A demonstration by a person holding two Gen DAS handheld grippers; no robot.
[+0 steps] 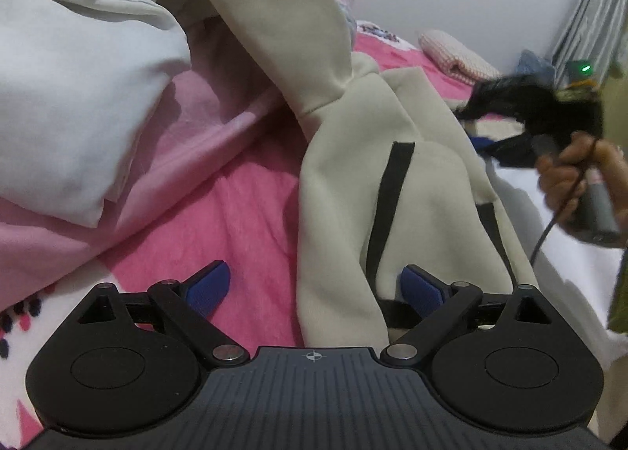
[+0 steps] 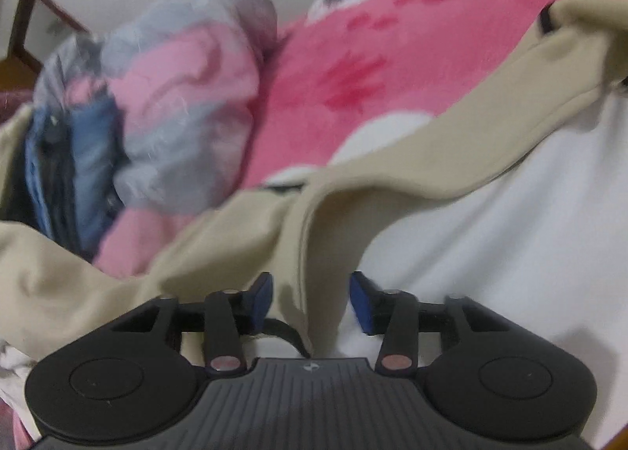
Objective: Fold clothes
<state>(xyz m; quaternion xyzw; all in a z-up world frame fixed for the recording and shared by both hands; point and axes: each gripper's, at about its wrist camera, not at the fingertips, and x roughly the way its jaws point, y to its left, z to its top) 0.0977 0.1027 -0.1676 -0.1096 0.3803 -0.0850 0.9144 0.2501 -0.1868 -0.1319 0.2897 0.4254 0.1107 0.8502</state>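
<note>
The cream garment [image 1: 345,183] is lying on the pink blanket [image 1: 235,214], running between the left gripper [image 1: 314,289]'s 2 spread, released jaws; a fold is rising between the right gripper [image 2: 310,297]'s narrower jaws, pads not pressing; the right view is blurring, hiding detail.

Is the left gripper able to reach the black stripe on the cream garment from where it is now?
Probably yes. The left gripper is open, and the cream garment already lies between its fingers. The black stripe runs just ahead, with nothing covering it.
</note>
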